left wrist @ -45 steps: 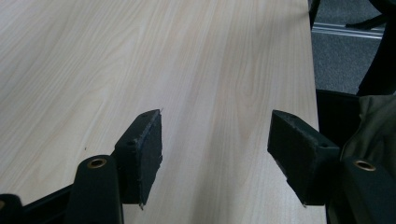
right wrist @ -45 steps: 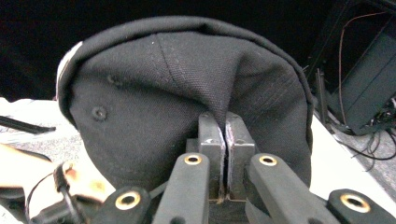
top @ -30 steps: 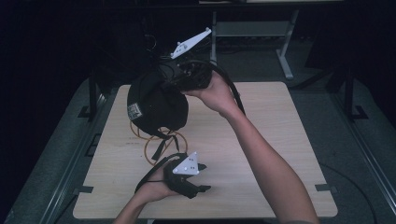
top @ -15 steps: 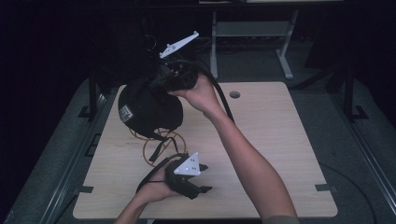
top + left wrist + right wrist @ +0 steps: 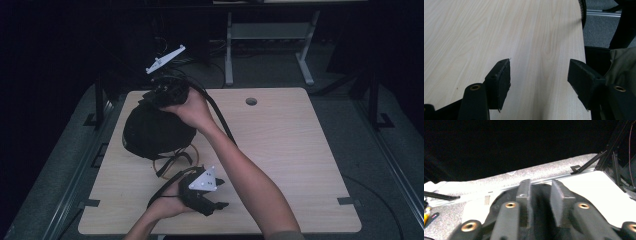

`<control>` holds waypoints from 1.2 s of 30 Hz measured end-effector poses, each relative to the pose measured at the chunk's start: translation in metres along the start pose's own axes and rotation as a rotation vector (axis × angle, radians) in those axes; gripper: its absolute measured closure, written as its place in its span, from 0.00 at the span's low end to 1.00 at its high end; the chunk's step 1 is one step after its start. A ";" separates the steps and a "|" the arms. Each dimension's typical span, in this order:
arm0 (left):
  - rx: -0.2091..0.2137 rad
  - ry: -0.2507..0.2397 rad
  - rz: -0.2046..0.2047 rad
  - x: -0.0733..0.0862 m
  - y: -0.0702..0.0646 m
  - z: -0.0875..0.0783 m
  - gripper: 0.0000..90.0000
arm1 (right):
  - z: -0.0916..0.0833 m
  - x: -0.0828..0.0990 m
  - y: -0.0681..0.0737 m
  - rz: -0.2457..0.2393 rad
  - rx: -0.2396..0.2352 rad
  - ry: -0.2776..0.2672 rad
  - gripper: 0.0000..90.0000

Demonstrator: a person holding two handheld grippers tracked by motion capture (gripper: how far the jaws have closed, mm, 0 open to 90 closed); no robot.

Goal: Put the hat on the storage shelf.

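Observation:
A black rounded fabric thing (image 5: pixel 152 132), like a cap or a bag, lies on the left part of the wooden table (image 5: pixel 290 150), with straps and tan loops (image 5: pixel 172 160) trailing toward the front. My right gripper (image 5: pixel 152 100) sits at its far top edge. Its jaws have just been opening. In the right gripper view the right gripper (image 5: pixel 540 185) has its pads a little apart, with the black fabric (image 5: pixel 499 198) under and between them but not pinched. My left gripper (image 5: pixel 220 205) rests near the table's front, and in the left gripper view it (image 5: pixel 539 75) stands open over bare wood.
A thick black cable (image 5: pixel 220 120) runs from the right gripper along the forearm. A round hole (image 5: pixel 251 101) sits in the table's far middle. A metal frame (image 5: pixel 270 32) stands behind the table. Grey floor surrounds it.
The right hand has carried the black thing left and down onto the table's left part, and its jaws have parted. The left gripper has stayed put.

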State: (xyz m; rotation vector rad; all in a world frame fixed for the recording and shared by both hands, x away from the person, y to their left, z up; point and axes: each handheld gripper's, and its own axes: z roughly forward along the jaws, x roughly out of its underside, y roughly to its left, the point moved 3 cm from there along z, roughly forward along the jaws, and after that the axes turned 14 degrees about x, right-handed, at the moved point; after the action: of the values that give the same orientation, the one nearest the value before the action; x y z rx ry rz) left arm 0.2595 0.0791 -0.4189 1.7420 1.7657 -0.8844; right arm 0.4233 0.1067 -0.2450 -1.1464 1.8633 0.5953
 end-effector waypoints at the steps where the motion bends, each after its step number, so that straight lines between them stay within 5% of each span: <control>1: -0.002 0.001 0.001 0.000 0.000 0.000 0.38 | -0.001 0.000 0.000 0.000 -0.009 0.000 0.74; 9: -0.007 -0.005 -0.016 0.003 0.001 0.001 0.37 | -0.015 0.007 -0.008 0.017 0.001 -0.014 0.58; 36: -0.046 -0.034 -0.054 0.009 0.008 -0.002 0.33 | -0.059 0.040 -0.041 0.098 0.037 -0.026 0.39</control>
State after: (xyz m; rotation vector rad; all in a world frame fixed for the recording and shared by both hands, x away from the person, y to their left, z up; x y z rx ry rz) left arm 0.2668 0.0862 -0.4253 1.6479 1.8039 -0.8833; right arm 0.4260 0.0245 -0.2462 -1.0237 1.9089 0.6250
